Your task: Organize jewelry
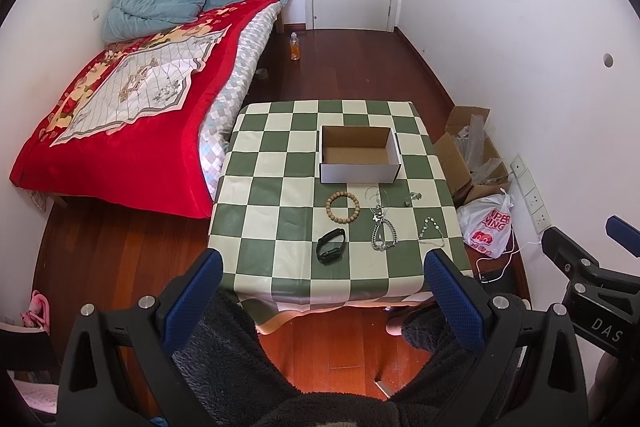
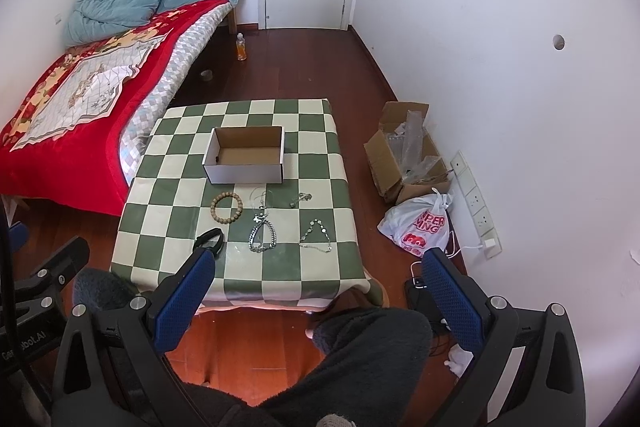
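While both grippers hang above the near edge of the checkered surface (image 1: 280, 163), their blue-padded fingers are spread wide and hold nothing. The left gripper (image 1: 324, 267) fills the lower part of the left wrist view, and the right gripper (image 2: 318, 263) does the same in the right wrist view.

At the centre of the left wrist frame stands an open cardboard box (image 1: 360, 155), with only its brown floor showing inside. The jewelry lies just below the box in the frame, spread over the squares: a wooden bead bracelet (image 1: 342, 203) at the left, a black wristband (image 1: 331, 245) below it, a thin necklace (image 1: 376, 199) and a heavy silver chain (image 1: 384, 237) in the middle, a small silver piece (image 1: 414, 198) at the upper right and a beaded chain (image 1: 431, 234) at the lower right. None touches the box.

In the right wrist view the left finger partly covers the wristband.

A bed (image 1: 132, 115) with a red blanket fills the left of the frame.
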`<action>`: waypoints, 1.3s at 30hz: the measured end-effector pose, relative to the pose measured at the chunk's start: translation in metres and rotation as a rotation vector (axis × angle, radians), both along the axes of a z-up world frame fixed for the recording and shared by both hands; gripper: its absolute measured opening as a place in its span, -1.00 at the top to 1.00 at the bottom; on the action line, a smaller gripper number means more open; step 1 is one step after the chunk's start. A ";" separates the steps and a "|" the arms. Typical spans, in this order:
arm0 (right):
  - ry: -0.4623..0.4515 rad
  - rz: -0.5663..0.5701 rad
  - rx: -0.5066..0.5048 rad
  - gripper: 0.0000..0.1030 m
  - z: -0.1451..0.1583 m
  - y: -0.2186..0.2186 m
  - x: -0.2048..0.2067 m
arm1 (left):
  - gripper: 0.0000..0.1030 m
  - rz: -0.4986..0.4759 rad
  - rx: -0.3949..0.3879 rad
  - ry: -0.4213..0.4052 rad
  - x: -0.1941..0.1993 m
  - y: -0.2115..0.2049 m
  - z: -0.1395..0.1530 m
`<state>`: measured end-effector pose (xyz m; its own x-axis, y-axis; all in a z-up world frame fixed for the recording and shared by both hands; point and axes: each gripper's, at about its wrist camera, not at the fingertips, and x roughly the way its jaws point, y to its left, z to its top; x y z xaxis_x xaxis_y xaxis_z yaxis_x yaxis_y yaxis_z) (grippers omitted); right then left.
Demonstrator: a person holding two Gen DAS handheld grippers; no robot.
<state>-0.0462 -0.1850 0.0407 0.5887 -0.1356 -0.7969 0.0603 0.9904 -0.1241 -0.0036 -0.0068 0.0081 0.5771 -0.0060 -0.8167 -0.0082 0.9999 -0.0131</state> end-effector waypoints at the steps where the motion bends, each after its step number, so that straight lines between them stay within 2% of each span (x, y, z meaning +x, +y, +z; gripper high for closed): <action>1: 0.000 0.000 -0.001 -1.00 -0.001 0.000 0.000 | -0.99 -0.002 0.000 -0.001 -0.001 -0.001 0.001; 39: -0.016 -0.009 -0.005 -1.00 0.010 -0.007 -0.001 | -0.99 -0.009 -0.007 -0.017 0.005 -0.006 0.011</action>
<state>-0.0468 -0.1916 0.0505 0.6005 -0.1447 -0.7864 0.0713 0.9893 -0.1276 0.0015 -0.0129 0.0194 0.5906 -0.0170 -0.8068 0.0009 0.9998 -0.0204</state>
